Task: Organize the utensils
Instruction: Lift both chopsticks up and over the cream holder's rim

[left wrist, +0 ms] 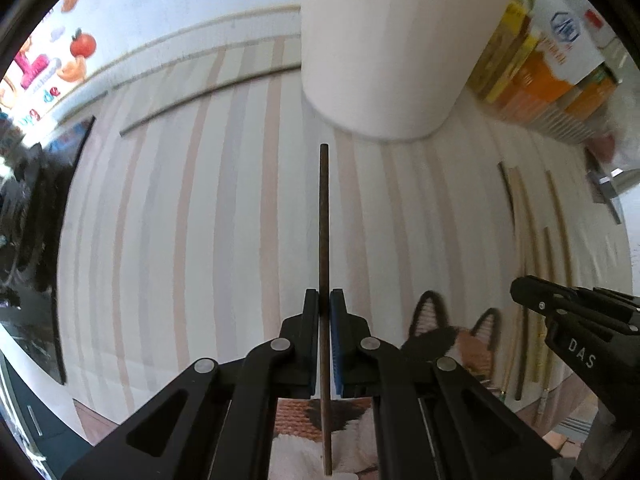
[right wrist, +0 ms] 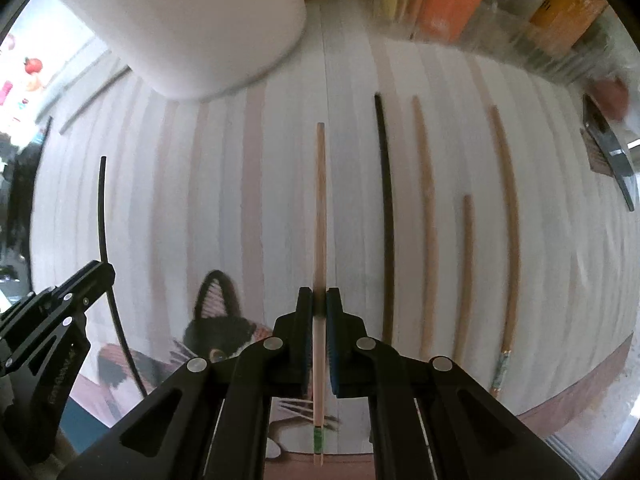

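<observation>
My left gripper point(left wrist: 324, 304) is shut on a dark brown chopstick point(left wrist: 325, 220), which runs straight ahead toward a tall white container point(left wrist: 392, 40). My right gripper point(right wrist: 319, 304) is shut on a light wooden chopstick point(right wrist: 320, 200) with a green band near its back end. In the right wrist view the left gripper point(right wrist: 100, 274) shows at the left, the dark chopstick point(right wrist: 103, 208) sticking out of it. Both held sticks hang above a striped mat point(right wrist: 224, 200). The right gripper point(left wrist: 520, 292) appears at the right edge of the left wrist view.
Several chopsticks lie side by side on the mat's right part: a black one point(right wrist: 386, 200) and wooden ones point(right wrist: 428, 220). Orange boxes point(right wrist: 456, 4) stand behind, and a metal tool point(right wrist: 612, 160) lies far right. A cat-print cloth point(right wrist: 220, 320) lies below the grippers.
</observation>
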`<state>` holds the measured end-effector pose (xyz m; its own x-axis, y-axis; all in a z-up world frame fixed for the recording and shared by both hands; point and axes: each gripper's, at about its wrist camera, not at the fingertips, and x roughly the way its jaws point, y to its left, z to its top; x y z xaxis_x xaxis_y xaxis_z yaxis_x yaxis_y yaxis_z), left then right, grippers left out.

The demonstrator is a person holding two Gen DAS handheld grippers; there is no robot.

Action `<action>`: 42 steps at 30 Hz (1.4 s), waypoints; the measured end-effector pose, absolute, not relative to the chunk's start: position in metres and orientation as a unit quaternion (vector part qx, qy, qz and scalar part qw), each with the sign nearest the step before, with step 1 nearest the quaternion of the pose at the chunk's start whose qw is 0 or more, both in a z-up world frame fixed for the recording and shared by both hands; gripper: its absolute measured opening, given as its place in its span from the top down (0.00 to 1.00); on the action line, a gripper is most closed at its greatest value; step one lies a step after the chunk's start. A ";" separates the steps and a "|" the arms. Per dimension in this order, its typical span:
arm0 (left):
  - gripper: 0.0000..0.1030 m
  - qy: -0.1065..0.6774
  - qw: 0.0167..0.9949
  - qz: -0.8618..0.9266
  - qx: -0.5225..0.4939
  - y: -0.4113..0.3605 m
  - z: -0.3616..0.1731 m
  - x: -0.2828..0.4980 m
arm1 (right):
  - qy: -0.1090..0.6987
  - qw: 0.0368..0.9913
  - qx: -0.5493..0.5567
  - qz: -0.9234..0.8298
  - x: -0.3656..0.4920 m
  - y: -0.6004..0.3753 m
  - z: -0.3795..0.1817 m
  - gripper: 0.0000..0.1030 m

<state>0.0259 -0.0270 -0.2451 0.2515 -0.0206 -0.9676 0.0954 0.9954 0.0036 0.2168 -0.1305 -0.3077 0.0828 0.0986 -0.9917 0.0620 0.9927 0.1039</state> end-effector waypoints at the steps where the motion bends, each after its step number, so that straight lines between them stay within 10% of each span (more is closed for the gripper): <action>1: 0.97 0.606 0.794 -0.039 0.031 -0.029 -0.240 0.025 | 0.671 0.738 0.063 0.017 0.216 -0.131 -0.302 0.93; 42: 0.98 0.393 0.915 -0.091 0.003 -0.043 -0.040 0.027 | 0.434 0.895 0.091 0.040 0.226 -0.149 -0.112 0.93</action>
<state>0.0267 -0.0432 -0.0400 0.6746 -0.1644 -0.7196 0.1687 0.9834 -0.0665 0.2258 -0.1487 -0.1118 0.6203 0.1514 -0.7696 0.0073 0.9800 0.1987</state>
